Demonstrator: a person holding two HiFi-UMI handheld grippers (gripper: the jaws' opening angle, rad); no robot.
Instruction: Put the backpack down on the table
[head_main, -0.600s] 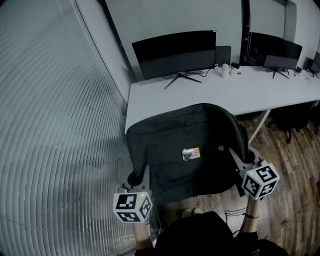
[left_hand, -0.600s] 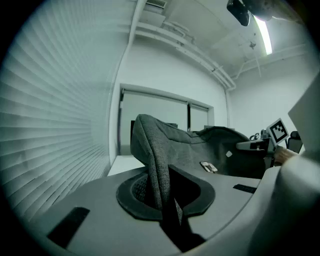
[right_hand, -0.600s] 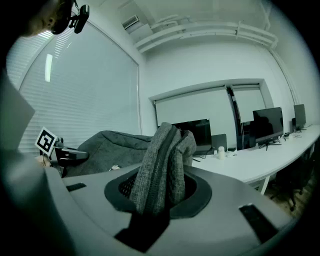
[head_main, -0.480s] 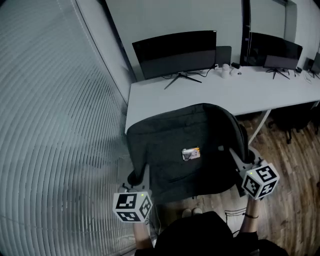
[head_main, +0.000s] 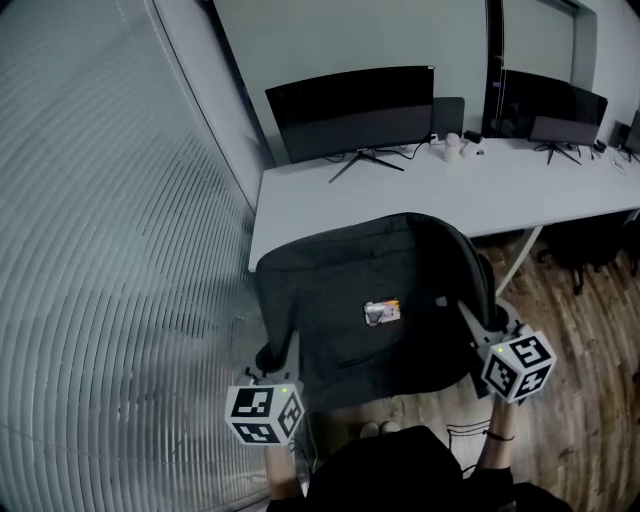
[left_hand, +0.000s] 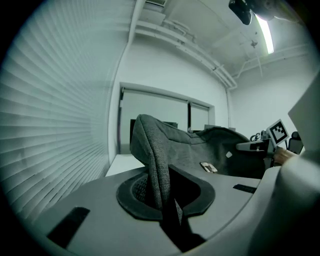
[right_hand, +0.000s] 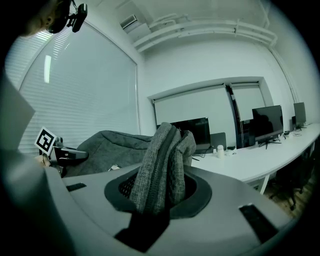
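Bare along the table's (head_main: 330, 210) near edge; blocked at the far edge by monitors (head_main: 350, 110) and small white items (head_main: 455, 148).

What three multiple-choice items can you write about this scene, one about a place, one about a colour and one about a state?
1. Where is the backpack?
A. lying on a sofa
B. held in the air on the near side of the table
C. hanging on a wall hook

2. What colour is the backpack's fabric?
A. red
B. white
C. dark grey

3. How do the jaws of the right gripper stand?
A. shut on a fold of backpack fabric
B. wide apart and empty
C. shut on a cable

Answers:
1 B: the head view shows the left gripper and the right gripper carrying it off any surface, in front of the table.
2 C: both gripper views show grey woven cloth.
3 A: the right gripper view shows the fold pinched between the jaws.
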